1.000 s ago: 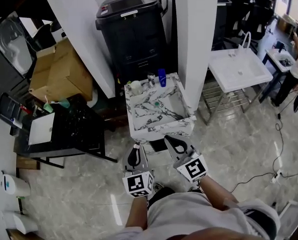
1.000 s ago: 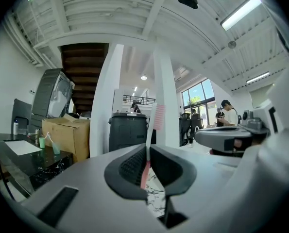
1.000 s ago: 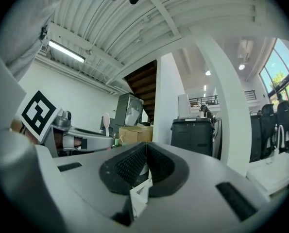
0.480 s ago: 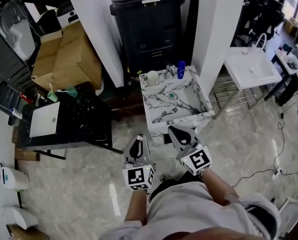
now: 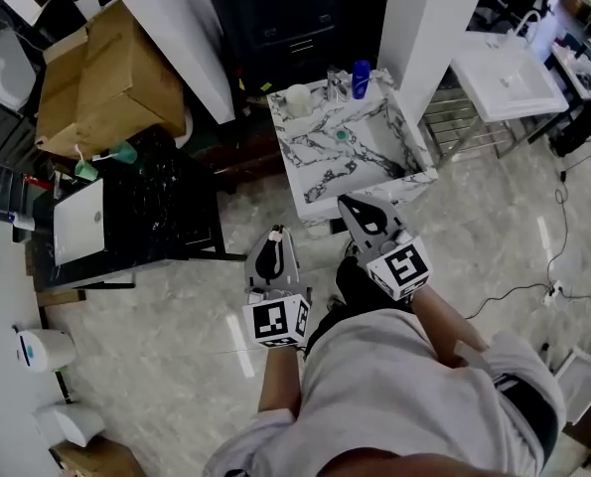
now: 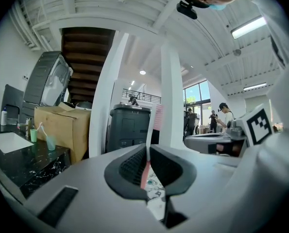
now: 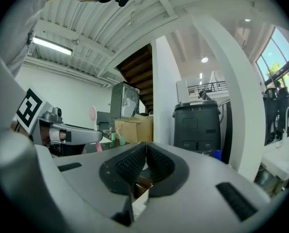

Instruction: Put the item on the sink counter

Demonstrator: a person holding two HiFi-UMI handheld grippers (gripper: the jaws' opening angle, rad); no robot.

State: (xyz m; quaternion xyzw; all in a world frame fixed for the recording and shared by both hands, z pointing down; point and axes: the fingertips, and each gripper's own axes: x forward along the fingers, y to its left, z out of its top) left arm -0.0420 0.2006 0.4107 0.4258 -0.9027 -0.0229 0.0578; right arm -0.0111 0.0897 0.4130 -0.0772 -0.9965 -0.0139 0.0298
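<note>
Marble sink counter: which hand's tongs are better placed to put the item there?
Left. The left tongs pinch the thin pink item; the right tongs are shut and empty.

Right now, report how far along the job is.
Done: the thin pink item is clamped in the left gripper. In hand: it hangs short of the marble sink counter, with the right gripper shut and empty. Left: reach over the counter and release it there.

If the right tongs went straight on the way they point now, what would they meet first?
Most likely the front edge of the marble sink counter, just ahead of the shut right tongs, though depth is hard to judge here.
</note>
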